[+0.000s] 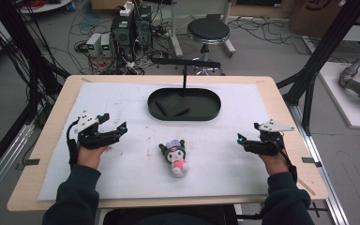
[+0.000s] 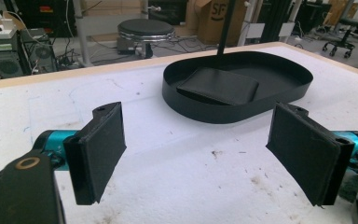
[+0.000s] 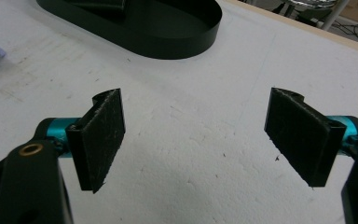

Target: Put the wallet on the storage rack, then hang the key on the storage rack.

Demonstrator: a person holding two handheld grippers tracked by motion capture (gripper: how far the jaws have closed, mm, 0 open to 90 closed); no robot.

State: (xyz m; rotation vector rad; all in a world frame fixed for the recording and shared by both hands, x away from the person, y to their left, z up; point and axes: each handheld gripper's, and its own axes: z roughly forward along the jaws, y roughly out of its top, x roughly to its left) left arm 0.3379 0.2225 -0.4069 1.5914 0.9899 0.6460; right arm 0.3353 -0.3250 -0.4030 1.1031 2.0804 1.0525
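Plush toy [image 1: 175, 156] lies near the table's [image 1: 51, 140] front edge, midway between your wide-open, empty left gripper [image 1: 115, 127] and right gripper [image 1: 243, 138]. Grab only its soft head and it may sag, slip, or snag on the tray's [image 1: 184, 116] rim.

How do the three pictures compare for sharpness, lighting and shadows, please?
High view: soft and low in detail, evenly lit, faint shadows only, plush toy slightly fuzzy. Left gripper view: pads and black tray fairly sharp, background softer. Right gripper view: white sheet bright and a little washed out, the blue-grey thing at the left edge blurred.
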